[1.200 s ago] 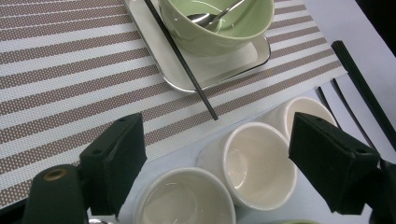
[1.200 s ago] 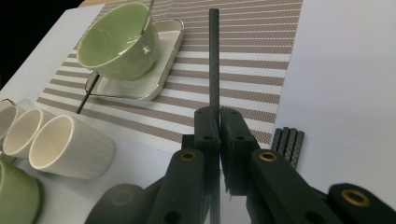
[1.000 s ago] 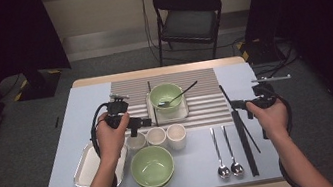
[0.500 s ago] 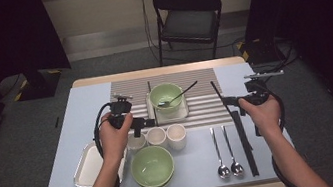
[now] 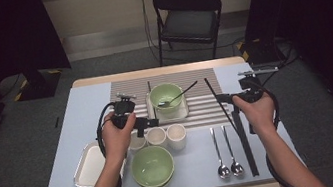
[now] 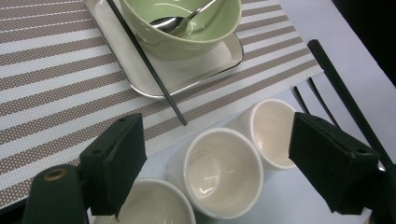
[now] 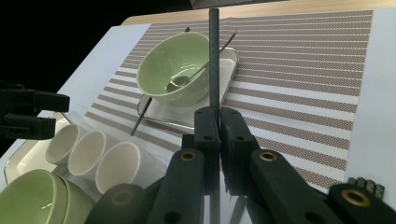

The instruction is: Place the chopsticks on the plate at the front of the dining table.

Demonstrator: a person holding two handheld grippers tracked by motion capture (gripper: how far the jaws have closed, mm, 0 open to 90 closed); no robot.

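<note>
High view: a table (image 5: 82, 117) with a pale blue top stands on grey carpet, a folding chair (image 5: 188, 19) behind it at 12 o'clock and dark curtains at both sides. A striped mat (image 5: 207, 107) lies across the far middle. On it a small tray (image 5: 182, 112) carries a green bowl (image 5: 166, 96) with a spoon (image 5: 178, 95) in it. At 6 o'clock of the tray stand three white cups (image 5: 166, 136) in a row, all empty, then stacked green bowls (image 5: 152, 166). An empty tray (image 5: 87, 166) lies at 8 o'clock; two spoons (image 5: 226, 152) lie at 4 o'clock.

Left gripper (image 5: 146, 123) hovers over the cups, jaws wide apart with nothing between. Right gripper (image 5: 220, 99), at 3 o'clock over the mat's edge, is clamped on a chopstick (image 5: 216, 98) that points toward 11 o'clock above the table.
</note>
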